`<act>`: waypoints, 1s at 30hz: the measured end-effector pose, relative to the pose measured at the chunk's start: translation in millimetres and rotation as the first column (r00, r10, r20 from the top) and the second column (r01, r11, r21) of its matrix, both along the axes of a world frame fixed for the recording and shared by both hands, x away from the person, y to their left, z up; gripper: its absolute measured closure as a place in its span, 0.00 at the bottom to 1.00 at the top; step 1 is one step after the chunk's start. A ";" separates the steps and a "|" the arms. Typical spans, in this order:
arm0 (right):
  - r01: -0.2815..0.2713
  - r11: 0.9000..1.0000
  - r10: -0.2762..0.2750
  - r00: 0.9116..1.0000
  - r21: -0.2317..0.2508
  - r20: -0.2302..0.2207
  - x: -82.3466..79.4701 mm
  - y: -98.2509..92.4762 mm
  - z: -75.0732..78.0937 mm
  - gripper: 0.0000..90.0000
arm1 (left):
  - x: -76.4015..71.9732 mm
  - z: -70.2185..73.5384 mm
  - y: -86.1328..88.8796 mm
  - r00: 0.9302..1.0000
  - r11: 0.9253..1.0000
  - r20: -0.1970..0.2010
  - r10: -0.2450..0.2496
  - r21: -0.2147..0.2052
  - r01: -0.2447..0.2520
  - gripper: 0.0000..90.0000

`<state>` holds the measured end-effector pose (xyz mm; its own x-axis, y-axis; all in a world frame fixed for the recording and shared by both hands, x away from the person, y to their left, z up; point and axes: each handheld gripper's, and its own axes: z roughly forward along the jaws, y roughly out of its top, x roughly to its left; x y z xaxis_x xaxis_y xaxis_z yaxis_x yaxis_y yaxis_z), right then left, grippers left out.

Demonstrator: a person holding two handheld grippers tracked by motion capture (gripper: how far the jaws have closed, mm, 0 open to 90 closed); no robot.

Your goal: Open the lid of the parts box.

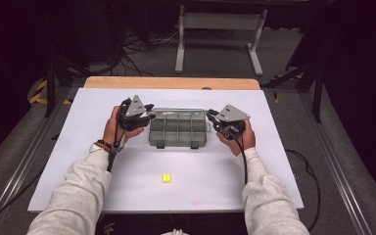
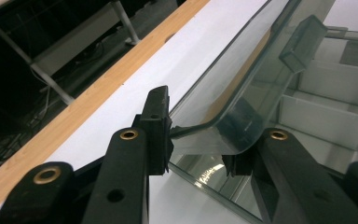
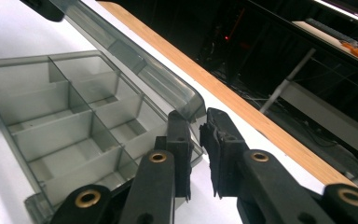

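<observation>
A smoky clear compartment box [image 1: 178, 131] lies on the white table top [image 1: 78, 161], and its several compartments look empty. Its hinged lid [image 1: 178, 110] is lifted off the tray and tilts toward the far side. My left gripper [image 1: 149, 116] is at the lid's left corner. In the left gripper view the rounded corner of the lid [image 2: 242, 70] sits between the pads of the gripper [image 2: 200, 144]. My right gripper [image 1: 210, 117] is at the lid's right corner. In the right gripper view its nearly closed tips [image 3: 196, 126] pinch the lid [image 3: 135, 56] above the tray [image 3: 65, 121].
A small yellow object [image 1: 166, 178] lies on the white top near the front, between the person's forearms. A wooden strip [image 1: 171, 82] runs along the table's far edge. Beyond it stand a white frame [image 1: 220, 22] and cables on the floor.
</observation>
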<state>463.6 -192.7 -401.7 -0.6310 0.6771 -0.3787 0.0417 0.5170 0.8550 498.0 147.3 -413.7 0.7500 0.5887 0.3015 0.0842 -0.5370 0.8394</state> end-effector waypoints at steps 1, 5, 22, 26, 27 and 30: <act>0.000 1.000 0.000 1.000 -0.005 0.002 -0.2 0.4 0.2 0.89 | 0.5 0.4 0.8 1.000 1.000 -0.006 0.001 -0.004 -0.001 0.74; 0.011 1.000 -0.011 1.000 -0.006 0.004 -0.3 0.9 -0.1 0.89 | 2.7 0.5 2.3 0.999 0.999 -0.017 0.029 -0.013 -0.029 0.70; 0.026 1.000 -0.026 1.000 0.006 0.005 -0.5 2.5 0.5 0.89 | 3.8 2.8 6.5 0.999 0.999 -0.026 0.047 -0.011 -0.047 0.79; 0.028 1.000 -0.028 1.000 0.003 0.008 -1.1 3.0 0.9 0.89 | 1.8 5.6 8.2 0.999 0.999 -0.012 0.040 -0.020 -0.040 0.81; 0.028 1.000 -0.029 1.000 0.005 0.007 -1.0 2.9 0.9 0.89 | 1.9 6.4 8.5 0.999 0.999 -0.009 0.036 -0.018 -0.036 0.81; 0.028 1.000 -0.028 1.000 0.006 0.008 -1.4 3.1 1.3 0.89 | 0.9 8.3 9.4 0.999 0.999 -0.003 0.037 -0.009 -0.037 0.82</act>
